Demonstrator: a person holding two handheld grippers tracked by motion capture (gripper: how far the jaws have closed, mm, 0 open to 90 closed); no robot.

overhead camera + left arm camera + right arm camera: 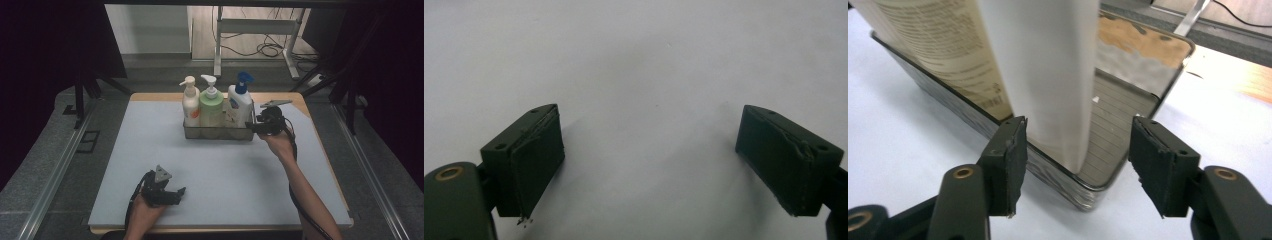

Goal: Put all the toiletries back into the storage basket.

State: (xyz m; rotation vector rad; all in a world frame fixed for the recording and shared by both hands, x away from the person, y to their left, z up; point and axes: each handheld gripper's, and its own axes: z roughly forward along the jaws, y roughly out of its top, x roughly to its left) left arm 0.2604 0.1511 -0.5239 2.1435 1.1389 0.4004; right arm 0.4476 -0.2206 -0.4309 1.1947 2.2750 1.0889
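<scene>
At the far middle of the counter (pixel 150 165) stands a metal tray (pixel 218 133) holding three pump bottles in a row. The white bottle with the blue pump (pixel 240 102) is at the tray's right end, next to the pale green pump bottle (pixel 212 106) in the middle, with the cream pump bottle (pixel 190 102) at the left end. In the right hand-held gripper view, the white bottle (pixel 1048 75) rises from the tray's near corner (pixel 1088 192), its flat side between the two black jaws.

Just beside that right end of the tray is the right hand-held gripper (pixel 254 128), pointing level at the white bottle. Its jaws stand partly open on either side of the bottle and the tray corner, and neither pad presses on anything.

Near the front edge of the counter, well apart from the tray, the left hand-held gripper (pixel 179 192) rests low in the person's hand, its jaws wide with only bare grey surface between them.
</scene>
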